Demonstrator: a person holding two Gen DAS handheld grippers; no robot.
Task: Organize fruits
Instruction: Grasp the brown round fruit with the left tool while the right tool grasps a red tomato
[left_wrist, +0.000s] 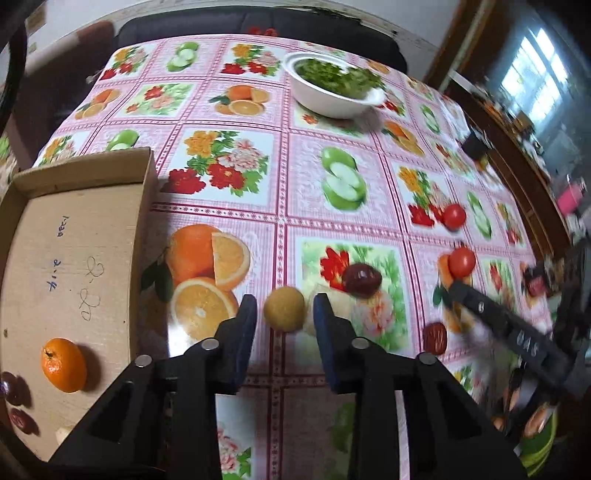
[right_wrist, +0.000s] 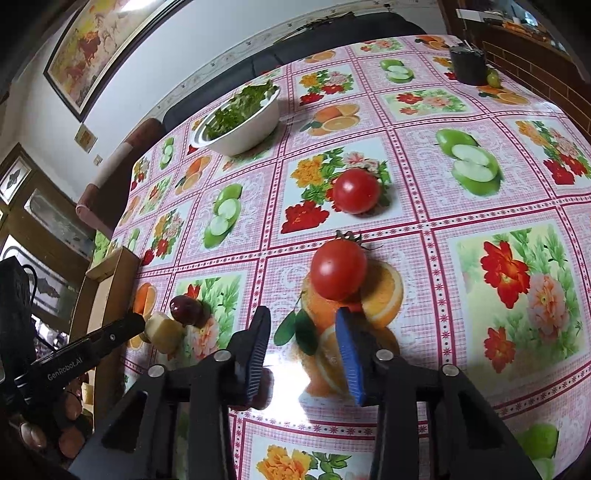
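Note:
In the left wrist view my left gripper (left_wrist: 284, 314) is open around a small round yellow fruit (left_wrist: 284, 308) on the tablecloth, with a thin gap on each side. A dark purple fruit (left_wrist: 361, 278) lies just beyond it. My right gripper (right_wrist: 303, 332) is open low over the table. A red tomato (right_wrist: 338, 273) with a green stem sits just past its blue-padded right fingertip, and a second tomato (right_wrist: 356, 191) lies farther off. A dark red date (left_wrist: 435, 338) lies beside the right gripper. Nothing is pressed between the pads.
A cardboard box (left_wrist: 74, 258) at the left holds a mandarin (left_wrist: 63, 364) and two dark red dates (left_wrist: 14, 387). A white bowl of greens (right_wrist: 251, 136) stands at the far side. A black cup (right_wrist: 469, 66) stands near the far right edge.

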